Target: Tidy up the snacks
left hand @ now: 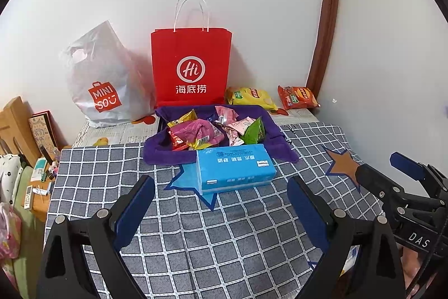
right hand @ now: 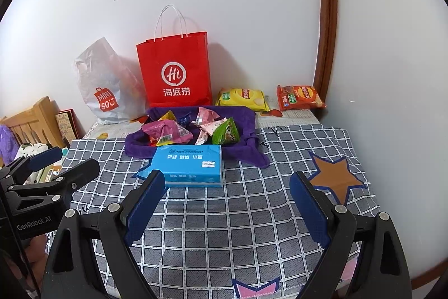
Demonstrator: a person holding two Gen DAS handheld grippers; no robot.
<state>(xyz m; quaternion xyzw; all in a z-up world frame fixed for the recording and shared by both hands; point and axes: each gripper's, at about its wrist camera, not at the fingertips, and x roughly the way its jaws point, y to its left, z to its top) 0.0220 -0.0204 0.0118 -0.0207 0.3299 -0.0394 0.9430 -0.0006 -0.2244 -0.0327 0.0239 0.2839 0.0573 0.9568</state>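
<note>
So there's a checked tablecloth over the whole table. Biggest thing on it is the red paper bag, standing upright against the wall. White plastic bag slumps just left of the red bag. Right in front of the red bag is a purple cloth with a pile of snack packets on it. Blue tissue pack sits further out front, touching the cloth. Yellow chip bag and orange chip bag lie to the red bag's right. Left gripper and right gripper are both spread wide, nothing between them.
</note>
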